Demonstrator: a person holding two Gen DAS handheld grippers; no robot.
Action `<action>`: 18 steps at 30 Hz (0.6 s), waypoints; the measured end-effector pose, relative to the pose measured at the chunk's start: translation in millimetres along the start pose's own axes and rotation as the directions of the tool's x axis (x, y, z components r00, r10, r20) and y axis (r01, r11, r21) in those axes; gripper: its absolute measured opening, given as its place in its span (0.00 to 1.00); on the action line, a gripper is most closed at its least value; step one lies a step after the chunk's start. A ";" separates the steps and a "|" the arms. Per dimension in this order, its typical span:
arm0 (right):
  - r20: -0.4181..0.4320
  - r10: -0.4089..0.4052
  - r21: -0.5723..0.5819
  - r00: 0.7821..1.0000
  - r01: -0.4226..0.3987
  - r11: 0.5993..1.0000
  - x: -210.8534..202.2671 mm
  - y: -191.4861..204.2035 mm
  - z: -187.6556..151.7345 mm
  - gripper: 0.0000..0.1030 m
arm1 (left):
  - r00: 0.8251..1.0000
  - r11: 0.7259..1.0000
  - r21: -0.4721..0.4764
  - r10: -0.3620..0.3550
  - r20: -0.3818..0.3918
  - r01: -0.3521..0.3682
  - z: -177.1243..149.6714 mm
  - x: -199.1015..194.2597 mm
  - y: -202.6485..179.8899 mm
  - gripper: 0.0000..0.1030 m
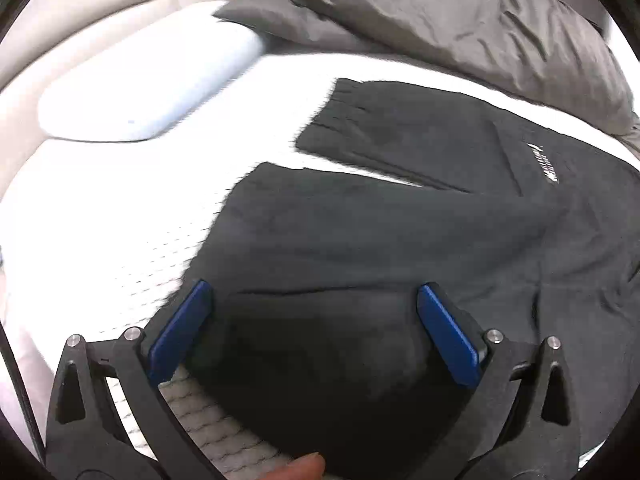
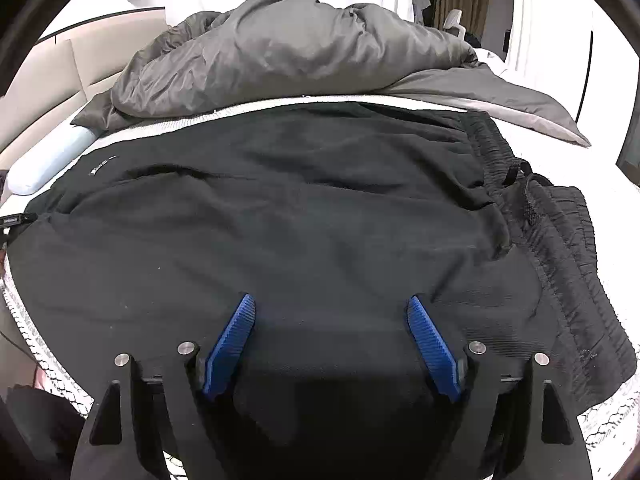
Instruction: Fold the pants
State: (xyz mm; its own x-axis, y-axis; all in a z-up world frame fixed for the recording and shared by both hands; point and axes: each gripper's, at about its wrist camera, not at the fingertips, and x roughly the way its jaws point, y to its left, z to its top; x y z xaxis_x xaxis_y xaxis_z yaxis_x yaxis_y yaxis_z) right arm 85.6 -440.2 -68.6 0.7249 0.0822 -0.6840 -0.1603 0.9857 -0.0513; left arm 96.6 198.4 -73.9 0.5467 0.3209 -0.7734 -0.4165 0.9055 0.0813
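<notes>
Black pants (image 1: 380, 220) lie spread on a white mattress (image 1: 120, 208), two legs pointing toward the pillow end, a white logo (image 1: 550, 164) on the far leg. My left gripper (image 1: 314, 296) is open, its blue pads (image 1: 180, 332) just above the near leg's fabric, holding nothing. In the right wrist view the pants (image 2: 300, 220) fill the bed, with the ribbed elastic waistband and drawstring (image 2: 532, 200) at the right. My right gripper (image 2: 332, 308) is open above the near edge of the seat area, empty.
A crumpled grey duvet (image 2: 300, 52) is heaped along the far side of the bed. A pale blue pillow (image 1: 152, 80) lies by the beige headboard (image 2: 44, 76). The mattress edge (image 2: 612, 420) runs close below both grippers.
</notes>
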 end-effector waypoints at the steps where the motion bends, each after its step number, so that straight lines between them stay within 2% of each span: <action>1: 0.003 -0.007 0.001 1.000 0.007 1.000 -0.2 1.7 0.1 0.80 | 1.000 1.000 0.008 -0.002 0.005 0.002 -3.0 -5.3 -3.5 0.99; 3: 0.007 -0.030 0.010 1.000 0.030 0.999 -3.2 5.0 0.7 0.82 | 0.999 0.999 0.039 -0.036 0.034 0.034 -13.5 -29.0 -20.3 0.99; 5: 0.022 -0.033 0.034 0.999 0.032 0.999 -11.0 8.8 0.2 0.88 | 0.985 0.986 0.076 -0.155 0.074 0.150 -27.5 -55.9 -45.2 0.99; 7: 0.041 0.027 0.053 0.999 -0.029 0.998 -19.0 13.9 -1.2 0.88 | 0.972 0.967 0.142 -0.224 0.076 0.212 -40.3 -66.4 -70.6 0.99; 9: 0.045 0.067 0.036 0.997 -0.069 0.997 -20.8 21.1 -3.9 0.91 | 0.973 0.955 0.209 -0.225 0.041 0.212 -51.3 -60.2 -92.4 0.99; 10: 0.040 0.057 -0.005 0.998 -0.057 0.998 -19.8 27.0 -7.3 0.92 | 0.978 0.958 0.209 -0.207 0.037 0.195 -55.9 -54.5 -96.6 1.00; 12: 0.048 0.022 -0.075 0.999 -0.018 0.997 -17.4 32.9 -15.7 0.92 | 0.970 0.961 0.155 -0.239 0.045 0.229 -58.7 -51.3 -90.4 1.00; 14: 0.061 0.001 -0.099 0.998 0.005 0.995 -21.3 24.9 -24.6 0.92 | 0.970 0.967 0.114 -0.234 0.059 0.227 -60.7 -50.4 -75.3 1.00; 15: 0.066 -0.020 -0.093 0.998 0.026 0.995 -24.6 17.7 -27.4 0.92 | 0.971 0.968 0.108 -0.232 0.063 0.225 -61.1 -49.0 -64.0 1.00; 18: 0.079 -0.168 -0.040 0.983 0.171 0.984 -35.7 -20.9 -34.6 0.92 | 0.988 0.987 0.090 -0.139 0.074 0.132 -64.1 -53.9 -46.5 1.00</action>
State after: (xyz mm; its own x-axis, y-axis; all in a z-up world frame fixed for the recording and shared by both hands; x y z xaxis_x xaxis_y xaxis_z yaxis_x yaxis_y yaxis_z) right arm 39.8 -468.8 -68.3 0.7922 -0.0731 -0.6059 -0.0606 0.9785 -0.1972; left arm 39.8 121.2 -76.3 0.6514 0.2115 -0.7286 -0.2738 0.9612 0.0342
